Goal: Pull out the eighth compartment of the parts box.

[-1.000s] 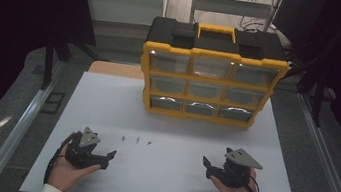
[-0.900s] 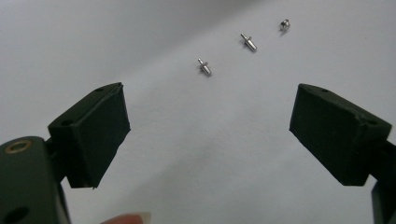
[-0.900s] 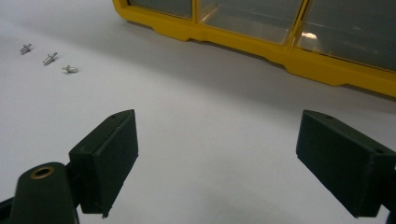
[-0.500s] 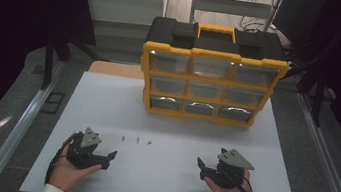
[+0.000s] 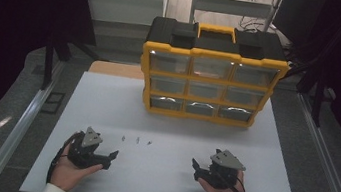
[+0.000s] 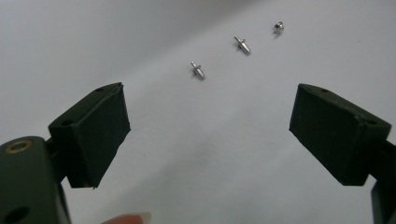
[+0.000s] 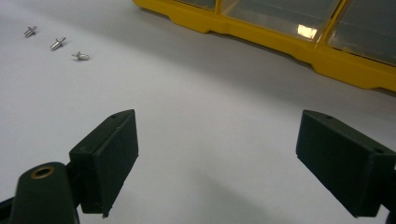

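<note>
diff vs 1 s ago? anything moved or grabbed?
The right gripper slid left toward the table's middle, jaws open and holding nothing. The left gripper stayed put, jaws open, near the three small metal pins, which lie untouched in their row. The yellow drawer organizer and the white table are unchanged. Nothing was taken hold of or let go.

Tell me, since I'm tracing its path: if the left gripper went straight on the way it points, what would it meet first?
Probably the nearest of three small metal pins, lying just ahead of the left gripper on the white table. Its jaws stand open and empty; depth is unclear.
</note>
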A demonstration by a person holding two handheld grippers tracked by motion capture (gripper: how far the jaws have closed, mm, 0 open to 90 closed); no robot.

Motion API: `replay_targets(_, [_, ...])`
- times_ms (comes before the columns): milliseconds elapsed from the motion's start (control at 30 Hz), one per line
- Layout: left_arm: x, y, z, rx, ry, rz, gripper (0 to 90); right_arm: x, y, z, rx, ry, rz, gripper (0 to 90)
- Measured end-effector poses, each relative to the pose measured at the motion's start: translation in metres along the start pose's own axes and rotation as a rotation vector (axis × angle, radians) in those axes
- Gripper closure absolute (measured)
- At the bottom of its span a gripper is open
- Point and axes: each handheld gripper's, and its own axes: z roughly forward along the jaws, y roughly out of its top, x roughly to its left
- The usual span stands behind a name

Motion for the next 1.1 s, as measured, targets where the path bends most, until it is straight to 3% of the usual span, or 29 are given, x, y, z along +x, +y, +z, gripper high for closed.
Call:
replay_targets(167, [-0.002, 0.000, 0.000, 0.002, 0.000, 0.012, 12.2, 0.004, 0.003, 0.002, -0.005, 0.017, 0.007, 12.9])
replay_targets(633, [0.004, -0.005, -0.007, -0.005, 0.005, -0.015, 12.0, 0.008, 0.011, 0.007, -0.007, 0.002, -0.007, 13.9])
replay_targets(1100, [0.005, -0.005, -0.004, 0.010, 0.024, -0.015, 11.7, 0.018, 0.010, 0.011, 0.014, 0.008, -0.069, 14.5])
